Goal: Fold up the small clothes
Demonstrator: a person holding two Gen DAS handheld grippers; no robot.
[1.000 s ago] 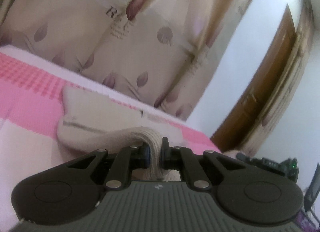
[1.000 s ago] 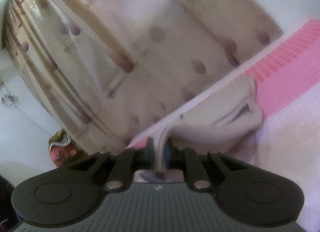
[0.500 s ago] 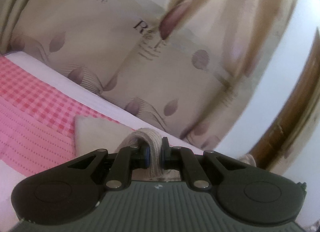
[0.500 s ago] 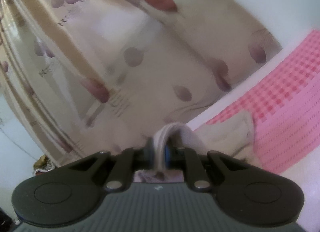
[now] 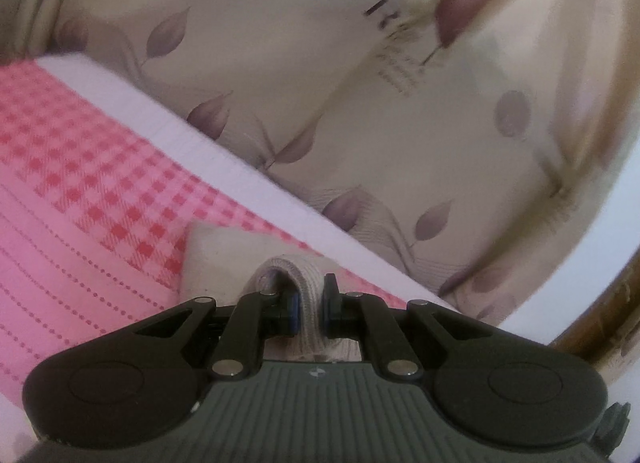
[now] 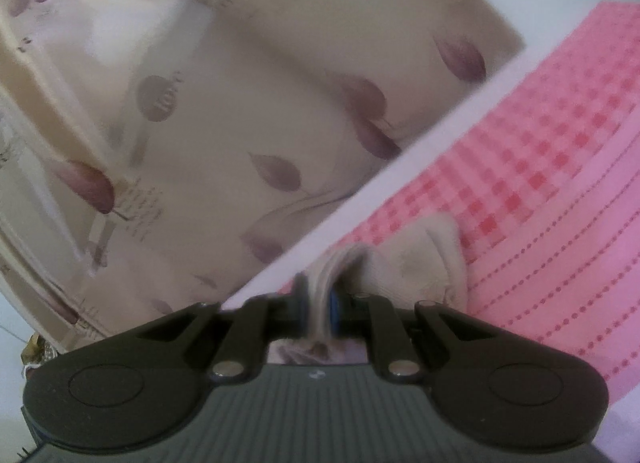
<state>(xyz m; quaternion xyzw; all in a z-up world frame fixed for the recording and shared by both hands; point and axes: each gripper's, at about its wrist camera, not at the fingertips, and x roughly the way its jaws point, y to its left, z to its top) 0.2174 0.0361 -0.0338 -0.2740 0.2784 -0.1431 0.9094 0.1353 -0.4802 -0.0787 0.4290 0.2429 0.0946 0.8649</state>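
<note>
where beige garment bunches, ribbed edge — left gripper, right gripper both clamped on it.

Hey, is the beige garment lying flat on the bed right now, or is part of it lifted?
Partly lifted. The left gripper and right gripper each pinch a ribbed edge of the beige garment, raised above the pink bedcover.

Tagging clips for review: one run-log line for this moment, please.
left claw: shut on beige ribbed knit garment | right claw: shut on garment | surface: pink checked bedsheet
</note>
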